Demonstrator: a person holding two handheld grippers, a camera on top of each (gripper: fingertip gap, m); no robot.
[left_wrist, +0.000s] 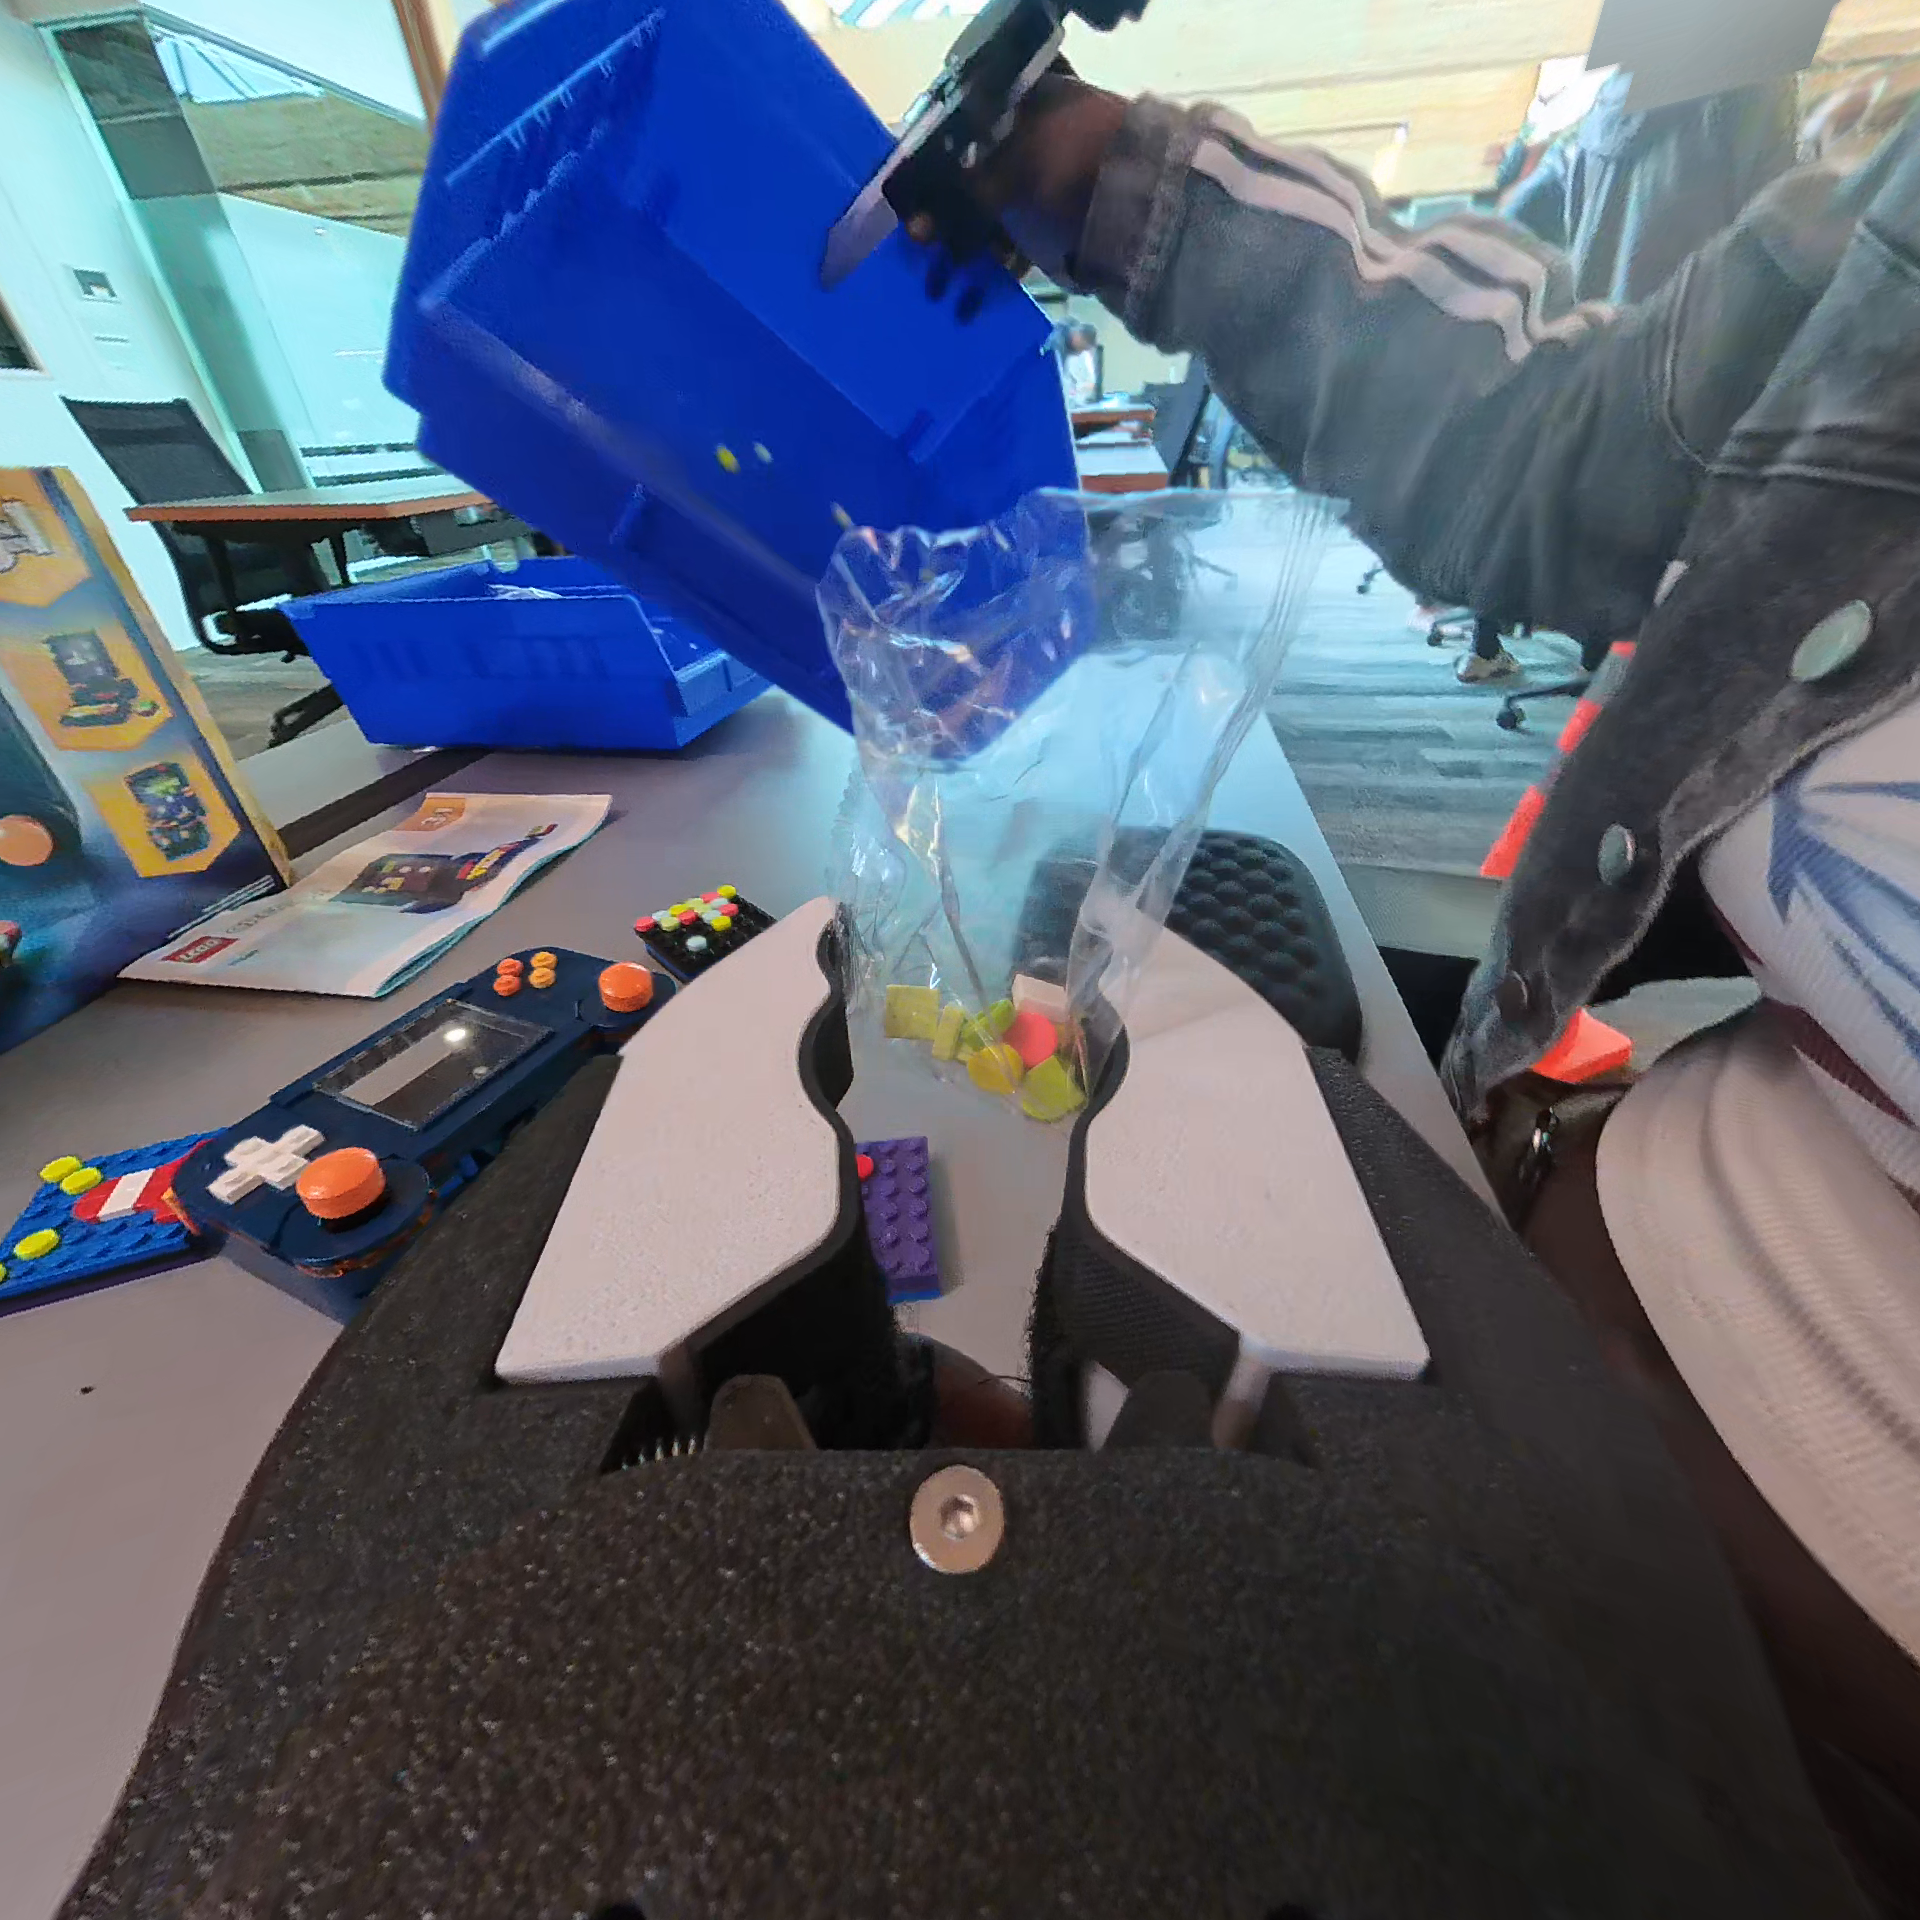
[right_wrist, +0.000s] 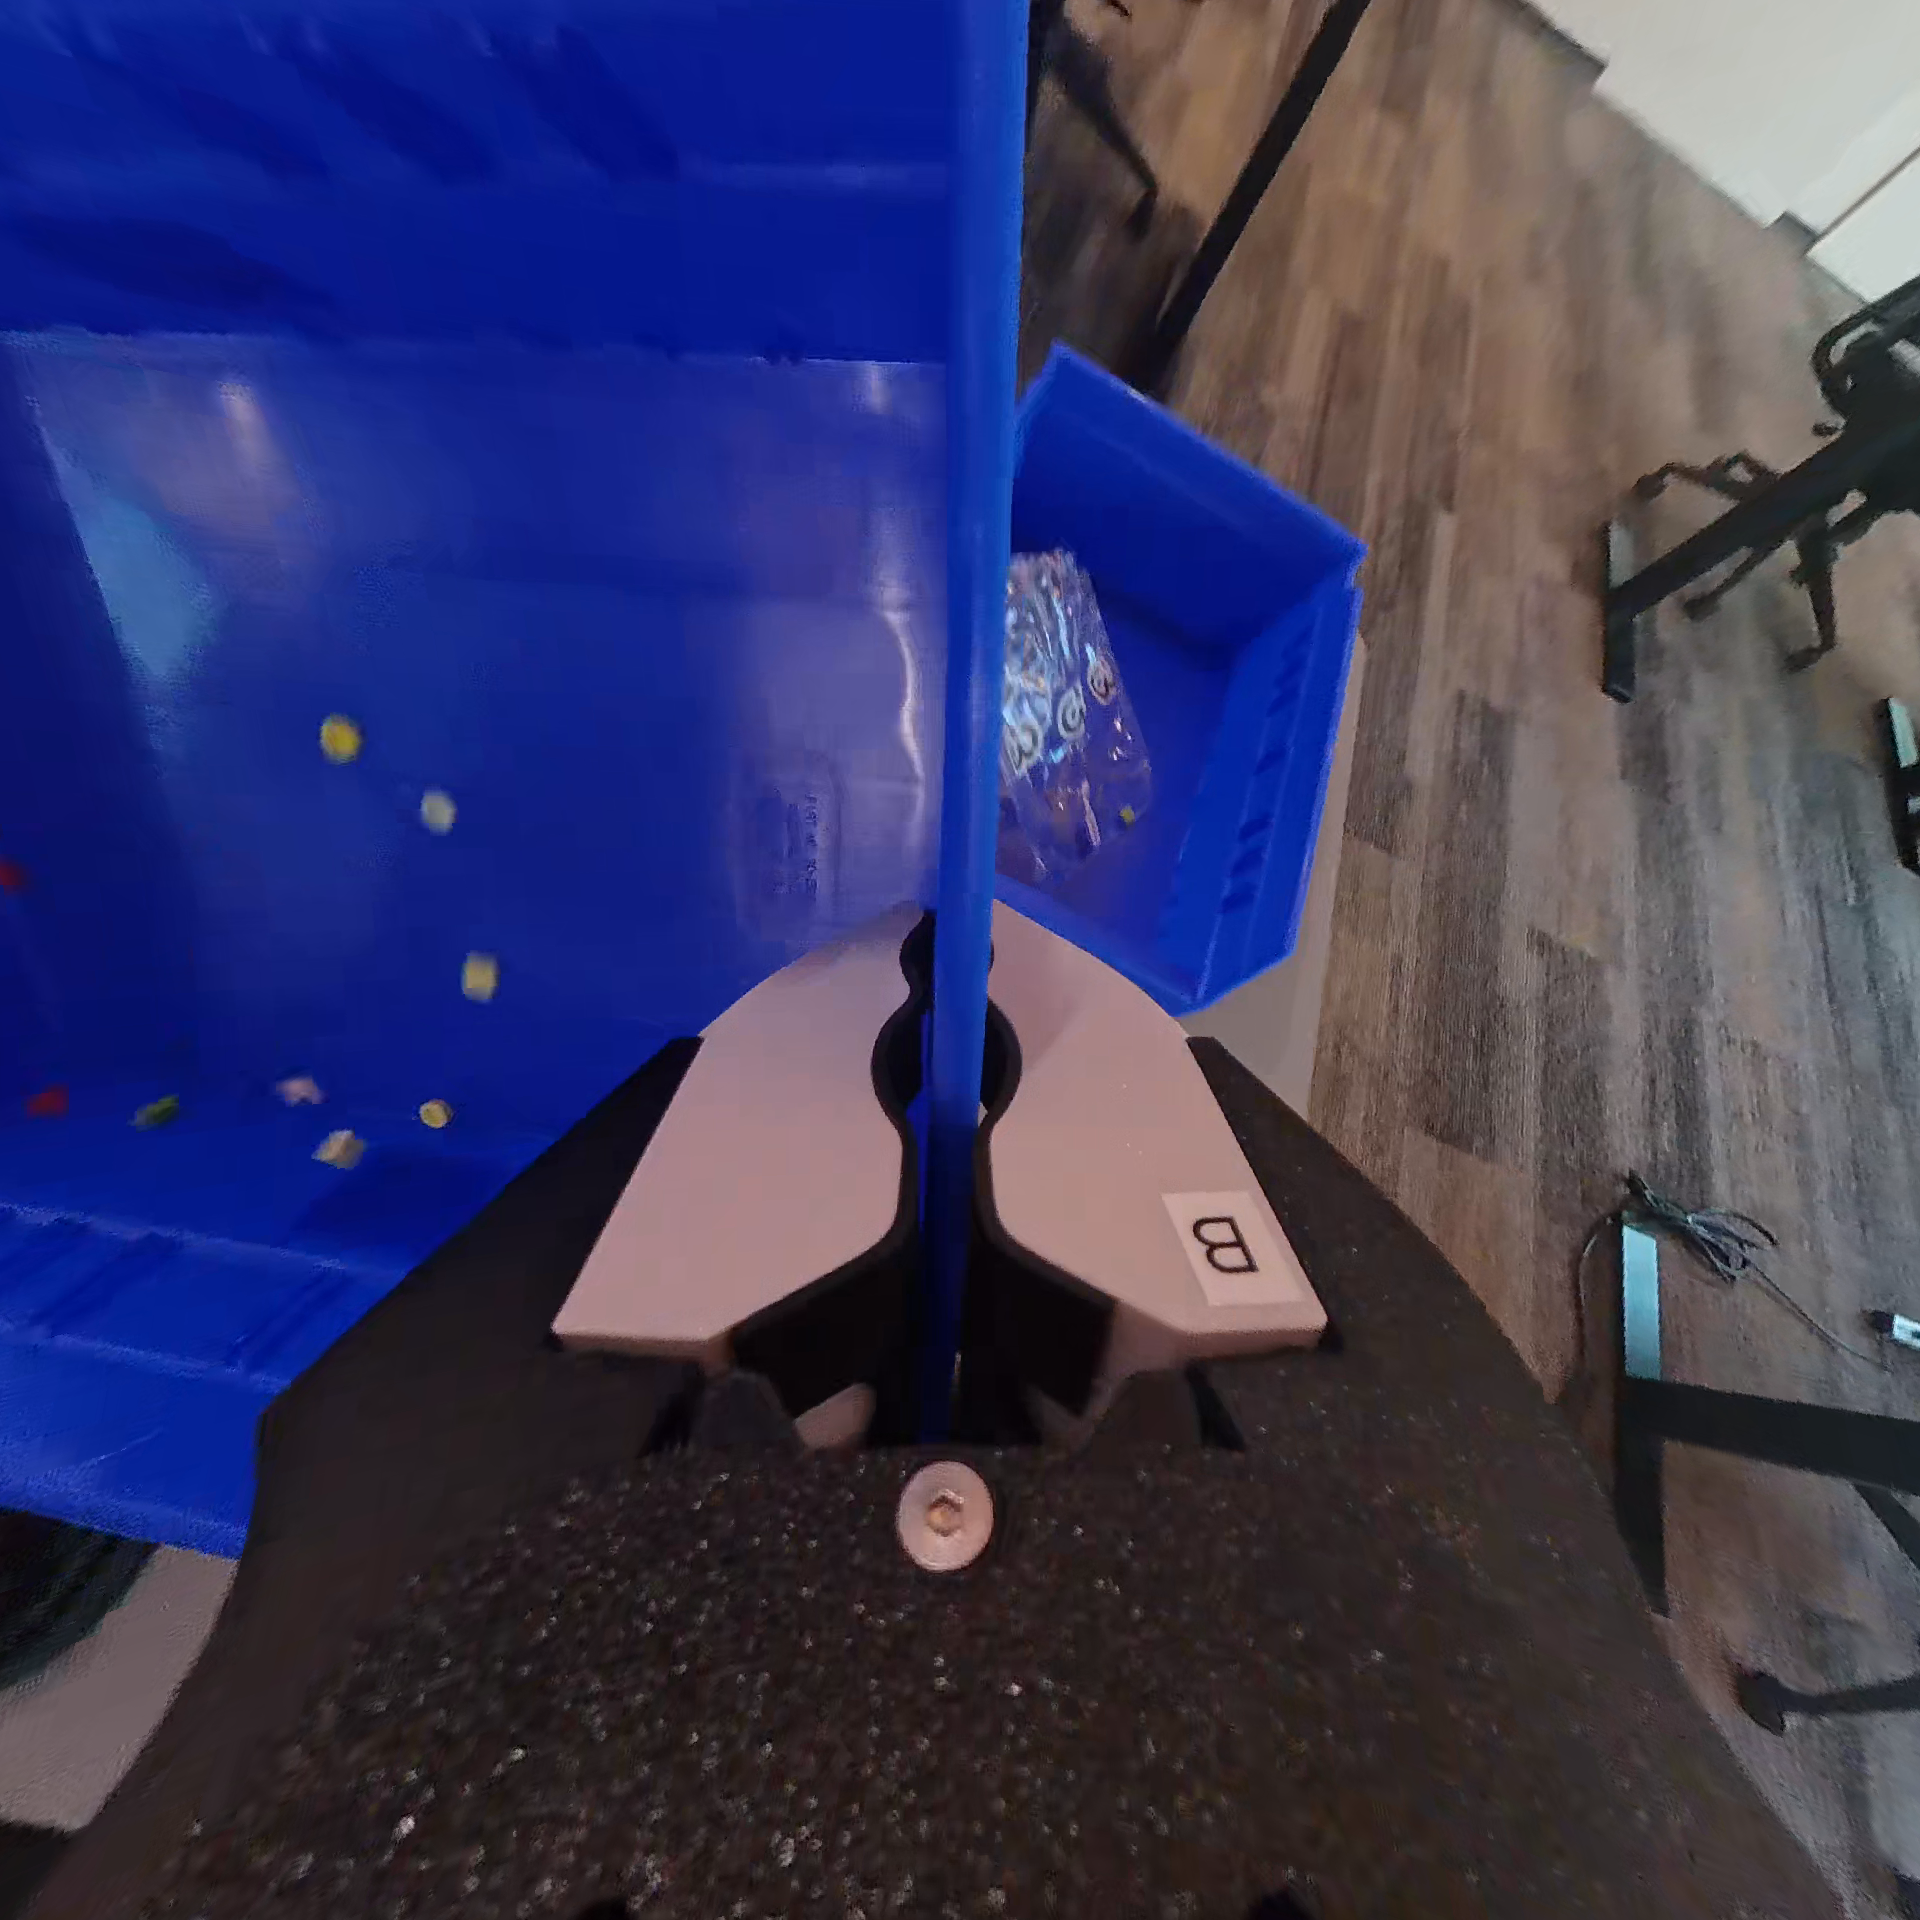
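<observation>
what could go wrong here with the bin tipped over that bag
1. The tilted blue bin is far wider than the mouth of the clear bag, so the small studs sliding inside may miss and scatter on the table.
2. The right gripper pinches only the bin's thin wall; it may twist or slip.
3. The left gripper grips the limp bag low down, so its mouth may fold shut.
</observation>
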